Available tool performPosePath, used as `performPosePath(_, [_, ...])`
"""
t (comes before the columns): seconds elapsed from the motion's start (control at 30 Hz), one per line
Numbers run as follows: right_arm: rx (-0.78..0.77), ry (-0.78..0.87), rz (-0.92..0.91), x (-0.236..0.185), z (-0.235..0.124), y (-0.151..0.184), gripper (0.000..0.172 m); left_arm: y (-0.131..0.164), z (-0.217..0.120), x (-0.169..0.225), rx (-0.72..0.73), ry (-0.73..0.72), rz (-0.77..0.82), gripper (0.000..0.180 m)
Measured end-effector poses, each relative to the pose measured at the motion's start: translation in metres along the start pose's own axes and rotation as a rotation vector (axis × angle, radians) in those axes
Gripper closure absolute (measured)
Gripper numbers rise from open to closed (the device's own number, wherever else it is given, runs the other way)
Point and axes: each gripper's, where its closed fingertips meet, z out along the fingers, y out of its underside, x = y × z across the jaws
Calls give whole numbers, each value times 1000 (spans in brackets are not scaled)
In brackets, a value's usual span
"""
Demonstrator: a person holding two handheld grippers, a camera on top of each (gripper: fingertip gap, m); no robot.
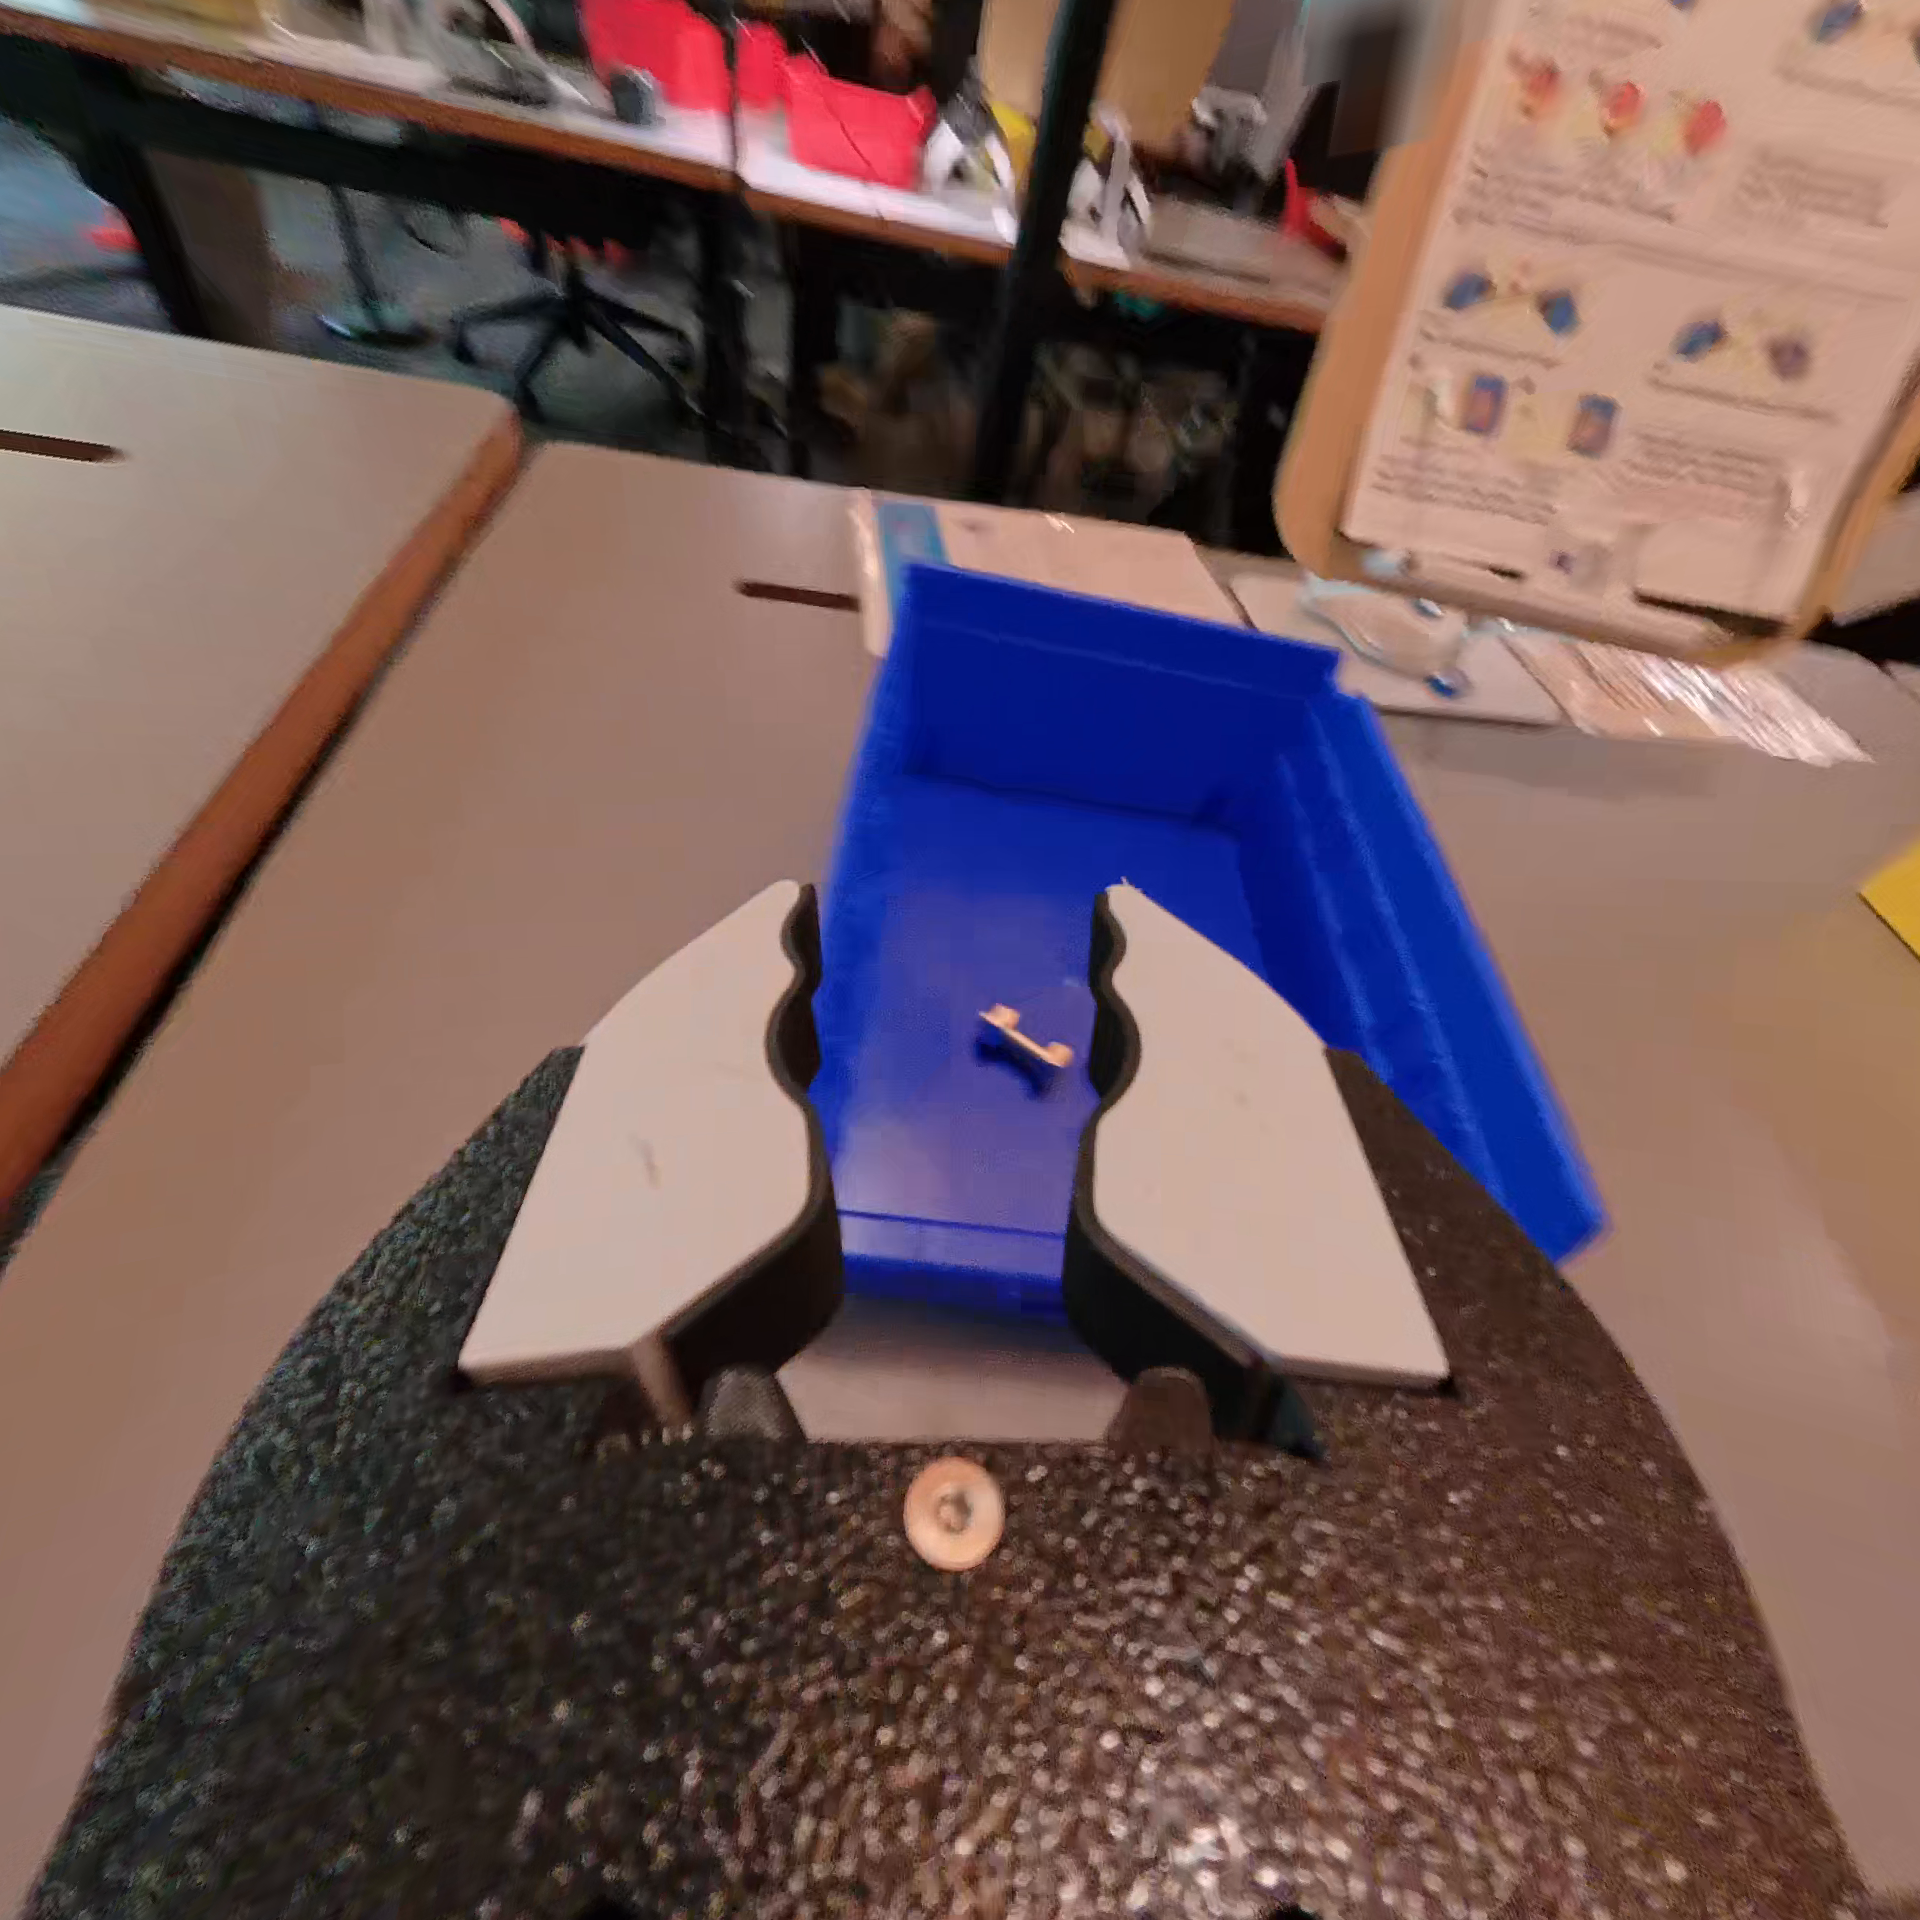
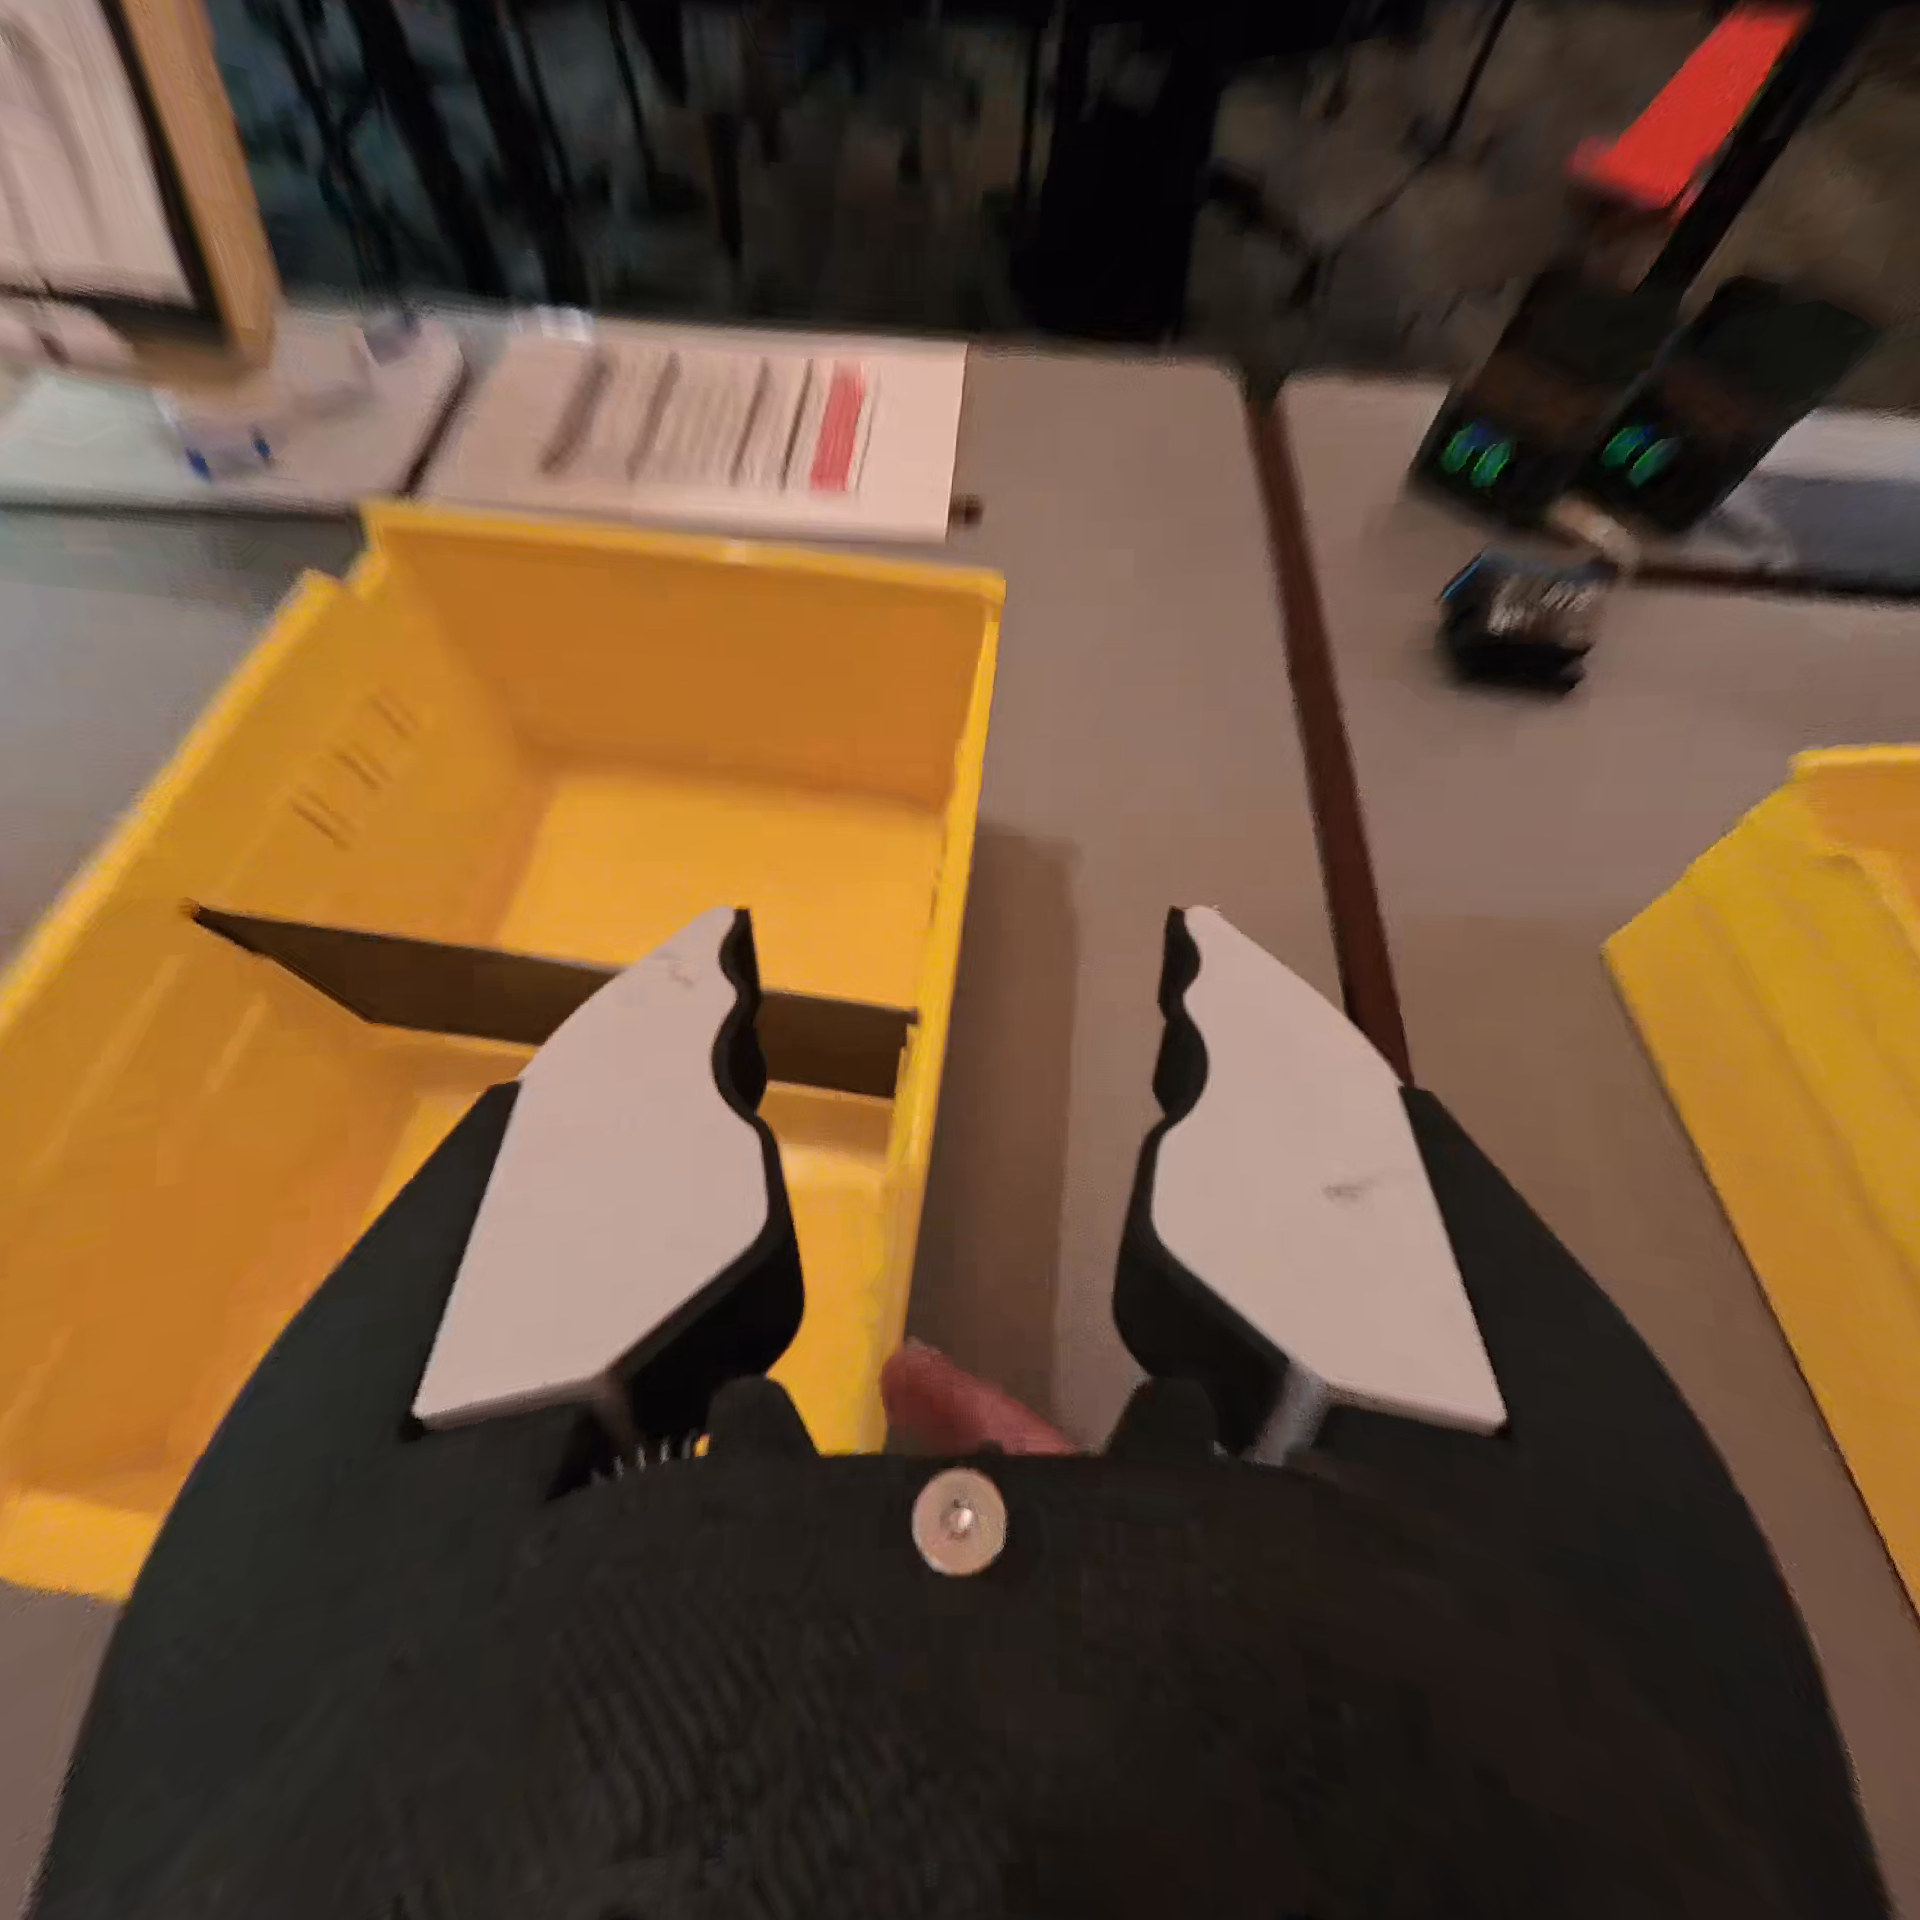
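A small tan metal clip (image 1: pixel 1027 1039) is lying on the floor of a blue bin (image 1: pixel 1351 831), which is sitting on the grey worktop (image 1: pixel 520 831). The left tongs (image 1: pixel 958 914) are hovering over the bin's near end, partly spread and gripping nothing, with the clip showing between the two fingers but apart from both pads. Papers (image 1: pixel 1039 561) are lying just behind the bin, and a cardboard sheet bearing a printed page (image 1: pixel 1621 312) is standing to its far right. The right tongs (image 2: pixel 956 935) are spread wide and bare, straddling the right wall of a yellow bin (image 2: pixel 966 831) that is carrying a dark divider (image 2: pixel 416 987). A second yellow bin (image 2: pixel 1787 987) is sitting further right, well apart.
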Motion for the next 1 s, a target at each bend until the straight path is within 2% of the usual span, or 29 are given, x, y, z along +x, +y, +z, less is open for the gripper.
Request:
performPosePath(0.1, [172,-36,-17,-34,-30,-29,91,21,28,45,-229,106,-34,130])
performPosePath(0.2, [198,-122,-150,-84,-42,-30,86,56,62,66,-465,139,-106,130])
performPosePath(0.27, [185,-158,-252,-111,-43,-23,84,75,81,66,-589,107,-195,131])
performPosePath(0.37, [193,-187,-344,-139,-41,-15,81,90,105,51,-671,12,-335,135])
performPosePath(0.47, [205,-205,-378,-154,-38,-8,81,111,113,43,-782,-54,-448,137])
performPosePath(0.7, [243,-219,-372,-156,-36,-11,85,126,120,32,-836,-181,-601,153])
performPosePath(0.8, [242,-264,-355,-164,-37,-10,86,127,126,28,-830,-211,-610,171])
performPosePath(1.0, [243,-256,-416,-173,-41,-9,87,128,132,25,-863,-221,-639,177])
